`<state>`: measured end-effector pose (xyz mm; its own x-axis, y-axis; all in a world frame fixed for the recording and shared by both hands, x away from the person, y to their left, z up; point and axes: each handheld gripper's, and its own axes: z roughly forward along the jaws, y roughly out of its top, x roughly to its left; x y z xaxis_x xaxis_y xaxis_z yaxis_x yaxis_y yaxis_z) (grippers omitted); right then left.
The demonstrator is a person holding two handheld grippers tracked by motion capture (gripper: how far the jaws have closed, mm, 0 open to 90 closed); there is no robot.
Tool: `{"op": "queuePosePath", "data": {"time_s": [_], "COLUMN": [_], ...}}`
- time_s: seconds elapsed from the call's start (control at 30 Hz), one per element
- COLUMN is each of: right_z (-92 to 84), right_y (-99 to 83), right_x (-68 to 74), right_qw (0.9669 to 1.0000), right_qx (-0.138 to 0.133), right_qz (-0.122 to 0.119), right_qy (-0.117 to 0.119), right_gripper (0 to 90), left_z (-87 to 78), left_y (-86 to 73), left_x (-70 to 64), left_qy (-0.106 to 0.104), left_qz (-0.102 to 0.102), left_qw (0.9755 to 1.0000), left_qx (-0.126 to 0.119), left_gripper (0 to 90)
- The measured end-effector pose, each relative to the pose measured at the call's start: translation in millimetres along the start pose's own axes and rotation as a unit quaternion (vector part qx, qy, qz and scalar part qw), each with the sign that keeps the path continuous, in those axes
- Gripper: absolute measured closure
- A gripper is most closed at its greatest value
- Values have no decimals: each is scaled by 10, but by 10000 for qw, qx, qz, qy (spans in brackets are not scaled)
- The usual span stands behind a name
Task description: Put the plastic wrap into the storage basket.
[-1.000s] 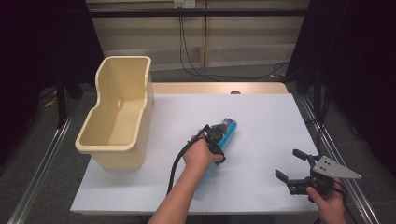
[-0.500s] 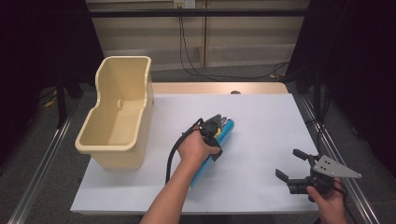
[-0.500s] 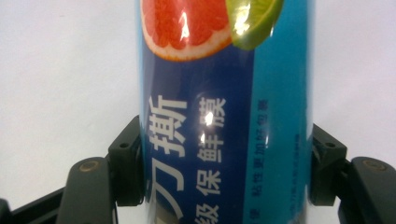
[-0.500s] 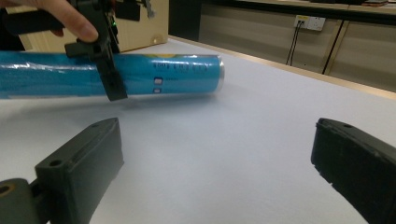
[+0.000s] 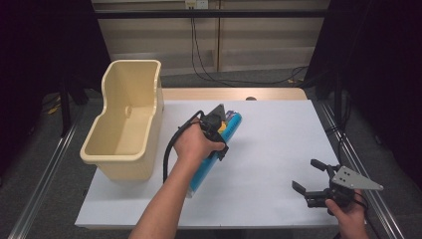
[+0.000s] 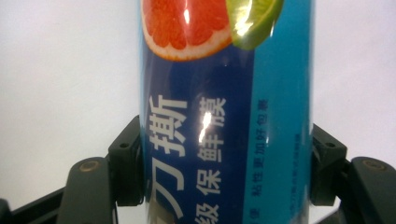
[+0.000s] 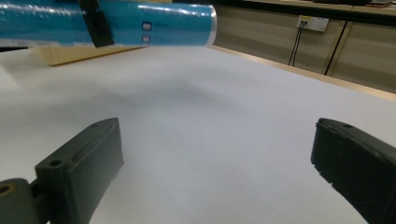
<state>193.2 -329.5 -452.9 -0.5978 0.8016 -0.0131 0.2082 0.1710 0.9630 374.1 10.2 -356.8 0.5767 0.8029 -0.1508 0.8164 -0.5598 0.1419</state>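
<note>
A long blue cling-film box [image 5: 234,124] with a grapefruit and lime picture hangs tilted above the white table sheet [image 5: 283,134]. My left gripper [image 5: 217,130] is shut on it near its far end, a hand wrapped around the gripper. The left gripper view has the box [image 6: 224,93] clamped between both black pads [image 6: 128,163]. Near the front right corner, my right gripper [image 5: 311,185] stands open and holds nothing. Its jaws stay wide apart in the right gripper view [image 7: 215,154], where the box [image 7: 154,23] is off the table at the upper left.
A tall cream plastic bin [image 5: 112,158] stands at the left edge of the sheet, its inside bare. Cables hang down the wall behind the table. Metal rails run along both sides of the table.
My left gripper has risen and drifted left toward the bin, carrying the blue box up off the sheet. The right gripper has stayed in place.
</note>
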Motion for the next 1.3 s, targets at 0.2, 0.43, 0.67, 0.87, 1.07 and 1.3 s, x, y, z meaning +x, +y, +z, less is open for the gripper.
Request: {"op": "queuePosePath", "data": {"time_s": [0.2,0.43,0.67,0.87,1.07,1.3], "right_z": [-2,2,4,14,13,11], "right_y": [4,11,2,6,-1,2], "right_x": [3,13,7,14,19,26], "right_qw": [10000,10000,10000,10000,10000,10000], "right_qx": [-23,-20,-14,-12,7,-10], "right_qz": [21,30,32,23,33,31], "right_qy": [-5,-5,-2,-18,-10,3], "right_gripper": [17,17,16,16,16,16], "left_z": [-343,-674,-936,-1105,-1303,-1463], "left_y": [-25,-68,-165,-233,-337,-509], "left_x": [88,216,411,523,678,914], "left_qy": [89,123,253,271,253,432], "left_qz": [-182,-443,-683,-806,-1016,-1355], "left_qw": [9997,9986,9968,9957,9932,9877], "left_qx": [-139,-245,-338,-381,-513,-645], "left_gripper": [321,321,321,321,321,321]}}
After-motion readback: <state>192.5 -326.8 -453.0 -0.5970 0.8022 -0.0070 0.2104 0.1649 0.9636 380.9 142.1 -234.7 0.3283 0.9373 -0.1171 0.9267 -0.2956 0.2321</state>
